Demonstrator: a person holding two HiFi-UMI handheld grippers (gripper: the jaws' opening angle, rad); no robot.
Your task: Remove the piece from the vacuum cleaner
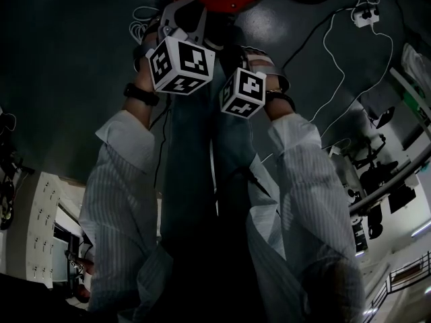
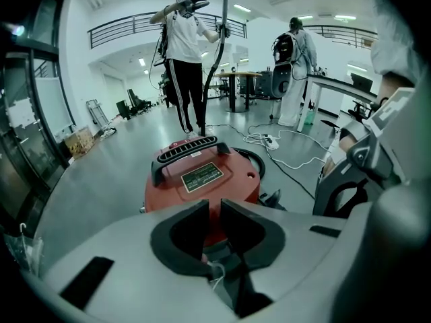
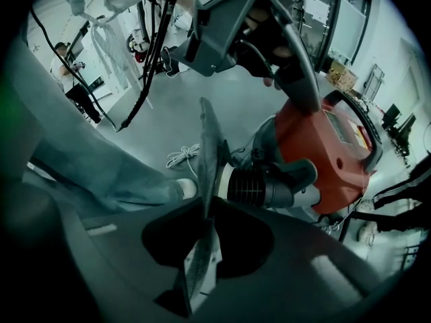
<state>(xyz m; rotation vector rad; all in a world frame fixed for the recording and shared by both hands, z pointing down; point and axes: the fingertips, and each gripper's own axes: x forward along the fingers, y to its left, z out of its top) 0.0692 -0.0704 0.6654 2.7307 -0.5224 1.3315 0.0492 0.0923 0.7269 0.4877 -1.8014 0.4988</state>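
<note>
Left gripper [image 2: 214,224], jaws narrow with nothing in them, faces the vacuum [image 2: 202,177] at 12 o'clock. Right gripper [image 3: 202,210] pinches a thin flat piece [image 3: 207,147] edge-on, with the hose cuff [image 3: 259,186] just beside it at 3 o'clock. From the head, both grippers reach toward the vacuum at 12 o'clock. Pulling askew could bend the piece or let it slip from the pinch.

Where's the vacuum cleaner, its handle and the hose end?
Vacuum cleaner [image 2: 239,173]: left gripper view, red lid.
Handle [image 2: 193,151]: left gripper view, bar's middle.
Hose end [image 3: 252,186]: right gripper view, ribbed collar.
</note>
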